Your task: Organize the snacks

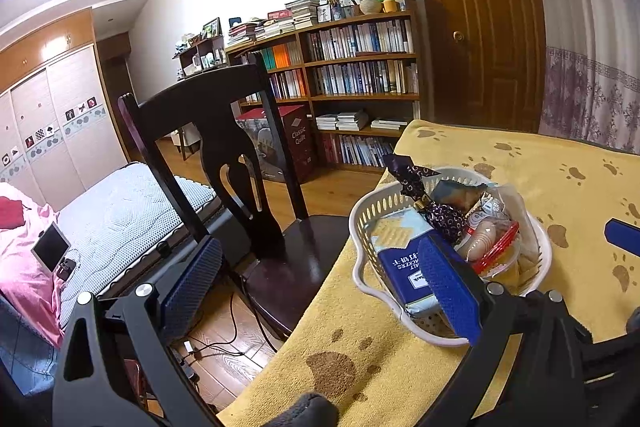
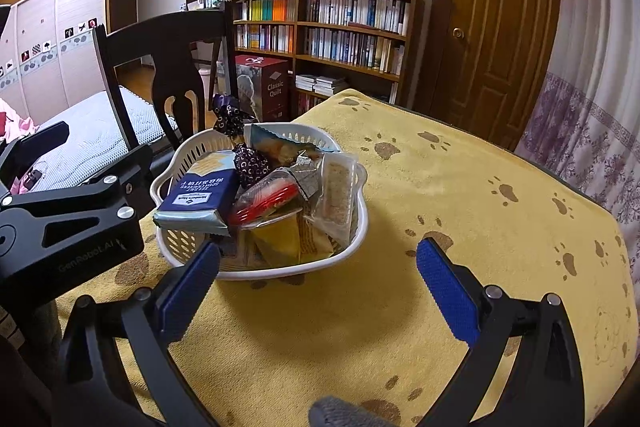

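The surface (image 2: pixel 460 187) lies bare from 12 to 4 o'clock of the basket (image 2: pixel 360 227), open to a pass. Snacks (image 2: pixel 280 187) heap above the rim, so its inside is crowded. At 10 o'clock a chair (image 2: pixel 176 59) blocks the edge; the left tongs (image 2: pixel 72 211) crowd 9 o'clock.
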`<state>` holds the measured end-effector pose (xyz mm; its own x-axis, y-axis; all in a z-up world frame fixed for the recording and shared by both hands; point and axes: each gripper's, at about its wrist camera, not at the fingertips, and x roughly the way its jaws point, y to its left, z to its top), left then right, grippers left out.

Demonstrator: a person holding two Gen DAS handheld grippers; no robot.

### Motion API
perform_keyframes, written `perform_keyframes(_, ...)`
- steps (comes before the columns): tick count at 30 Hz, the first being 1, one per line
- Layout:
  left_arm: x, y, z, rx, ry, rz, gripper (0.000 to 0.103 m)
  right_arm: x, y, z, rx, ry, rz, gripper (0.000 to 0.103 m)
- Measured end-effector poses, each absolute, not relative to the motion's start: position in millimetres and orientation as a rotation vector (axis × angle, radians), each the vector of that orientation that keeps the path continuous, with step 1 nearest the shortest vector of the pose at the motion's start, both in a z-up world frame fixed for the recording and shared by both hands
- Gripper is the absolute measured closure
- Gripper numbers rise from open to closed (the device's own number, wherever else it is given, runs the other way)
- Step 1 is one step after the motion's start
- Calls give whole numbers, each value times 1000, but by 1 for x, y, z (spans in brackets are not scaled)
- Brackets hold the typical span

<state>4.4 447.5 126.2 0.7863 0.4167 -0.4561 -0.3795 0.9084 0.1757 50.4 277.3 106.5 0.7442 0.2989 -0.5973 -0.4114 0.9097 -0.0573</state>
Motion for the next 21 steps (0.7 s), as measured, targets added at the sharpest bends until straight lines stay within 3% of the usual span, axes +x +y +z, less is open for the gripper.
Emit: perform_keyframes(21, 4, 449, 126, 80, 512, 431, 3, 51, 278, 105, -190, 617, 404, 5)
